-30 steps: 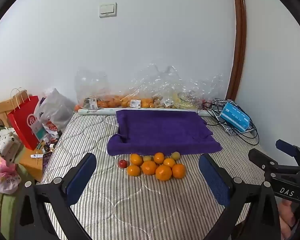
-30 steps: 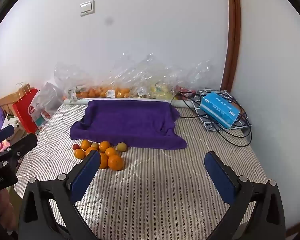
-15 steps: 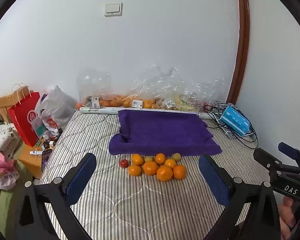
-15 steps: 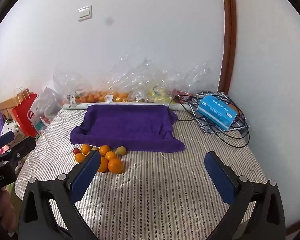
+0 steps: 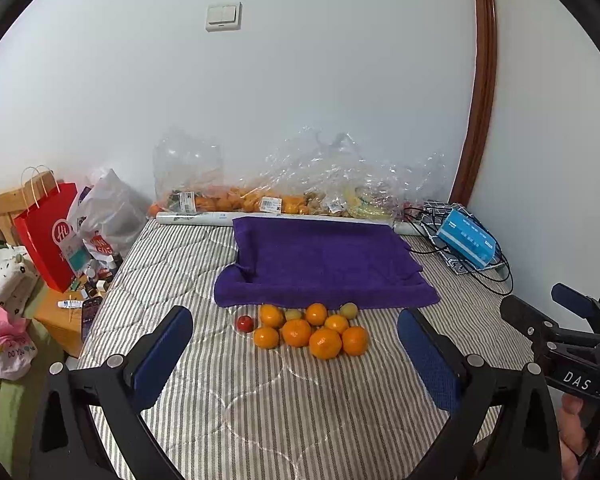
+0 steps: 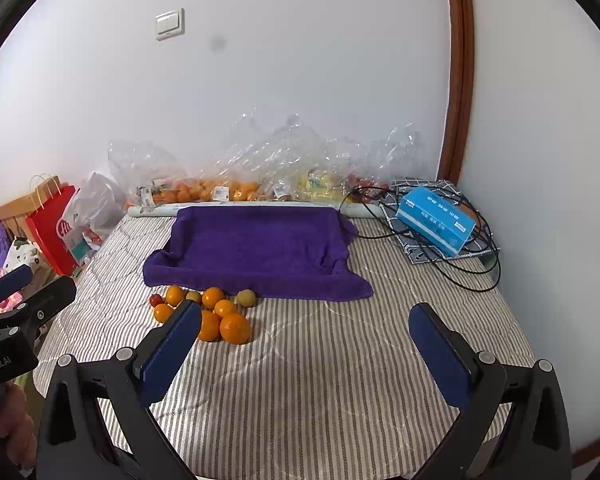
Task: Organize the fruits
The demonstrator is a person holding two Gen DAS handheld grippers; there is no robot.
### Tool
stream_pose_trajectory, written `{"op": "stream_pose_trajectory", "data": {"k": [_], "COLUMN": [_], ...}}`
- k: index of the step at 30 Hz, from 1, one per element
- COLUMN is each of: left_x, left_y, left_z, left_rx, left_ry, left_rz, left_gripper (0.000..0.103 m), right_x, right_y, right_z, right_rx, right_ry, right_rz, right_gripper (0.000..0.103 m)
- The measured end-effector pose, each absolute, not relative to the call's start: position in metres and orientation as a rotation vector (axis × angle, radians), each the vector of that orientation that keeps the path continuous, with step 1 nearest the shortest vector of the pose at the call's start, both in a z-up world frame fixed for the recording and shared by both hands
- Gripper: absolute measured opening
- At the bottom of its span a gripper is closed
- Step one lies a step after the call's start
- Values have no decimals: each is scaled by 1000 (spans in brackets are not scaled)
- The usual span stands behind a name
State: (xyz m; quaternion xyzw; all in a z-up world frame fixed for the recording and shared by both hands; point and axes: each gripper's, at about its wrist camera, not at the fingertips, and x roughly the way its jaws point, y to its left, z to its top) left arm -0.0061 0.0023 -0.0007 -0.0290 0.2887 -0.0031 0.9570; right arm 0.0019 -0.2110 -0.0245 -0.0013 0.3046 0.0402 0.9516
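Pulled both grippers, L (image 5: 296,354) & R (image 6: 306,348), back a bit; both wide open, empty; fruits (image 5: 306,330) untouched.

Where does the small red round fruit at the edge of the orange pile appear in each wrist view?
Left wrist view: the small red round fruit lies centre-left, at the pile's left end.
Right wrist view: it lies left of centre, at the pile's far-left edge.
Shared landmark: the purple towel just behind the pile.
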Motion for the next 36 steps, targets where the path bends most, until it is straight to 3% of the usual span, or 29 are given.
{"op": "stream_pose_trajectory", "data": {"k": [36], "left_x": [-3], "left_y": [12], "left_z": [5], "left_rx": [-72], "left_ry": [598], "left_rz": [-5], "left_gripper": [103], "right_x": [3], "right_y": [-209], "right_z": [-23], "right_rx": [0], "right_ry": [624], "right_rz": [92], "right_gripper": [103]}}
